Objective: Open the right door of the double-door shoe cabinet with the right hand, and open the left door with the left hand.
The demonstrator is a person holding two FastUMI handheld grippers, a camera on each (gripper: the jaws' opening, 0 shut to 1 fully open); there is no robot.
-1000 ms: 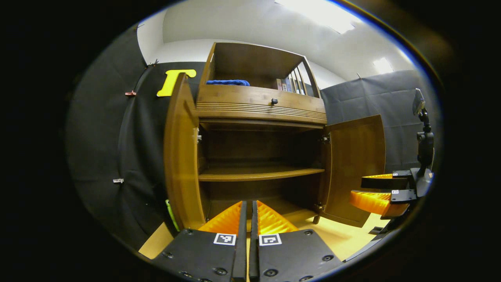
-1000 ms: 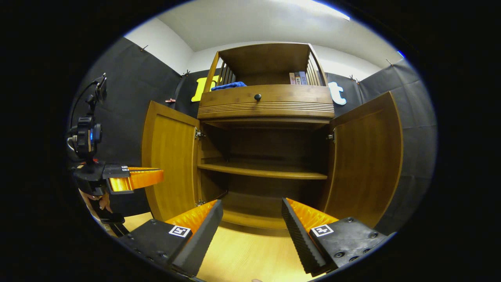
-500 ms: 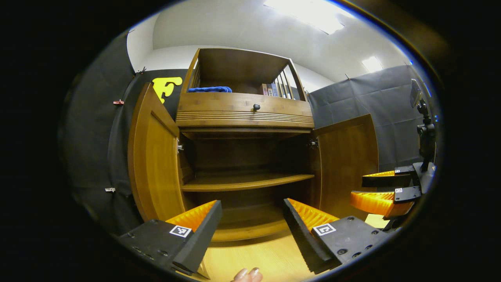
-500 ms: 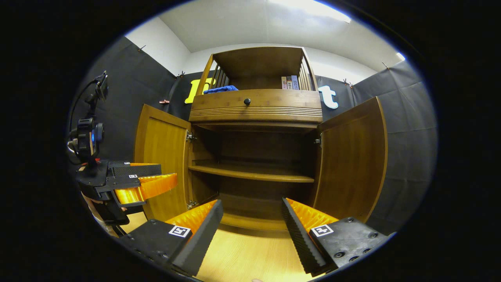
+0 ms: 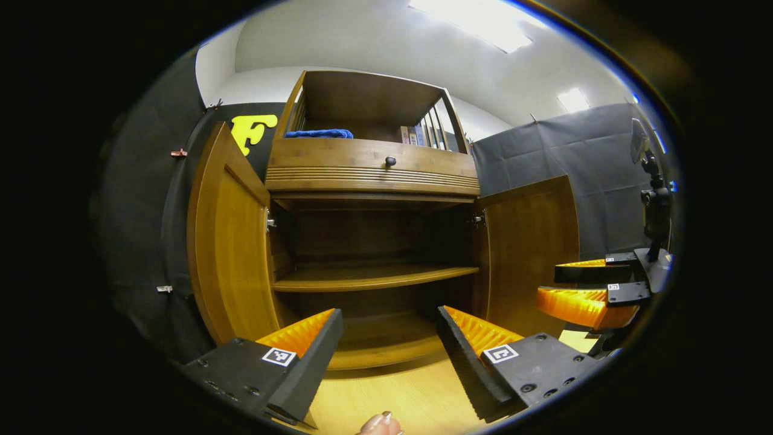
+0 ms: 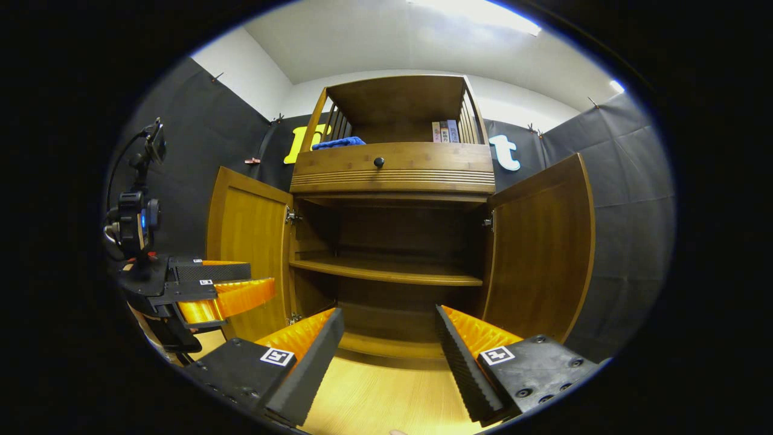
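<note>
— What sort of place was it?

— A recording booth staged as a home corner. Black cloth [image 6: 199, 115] hung as walls, pinned up with small clips [image 5: 179, 153] below a plain white ceiling [image 6: 374, 42] with panel lights [image 5: 477, 24].

— And the homely part?

— A wooden shoe cabinet [image 6: 392, 163] stood on a pale wood floor [image 6: 380, 399], with books [image 6: 445, 131] and a blue cloth [image 6: 338, 142] on its top shelf.

Bright ceiling lights [image 5: 477, 24], dim cabinet interior [image 6: 392, 232], fisheye-warped edges
</note>
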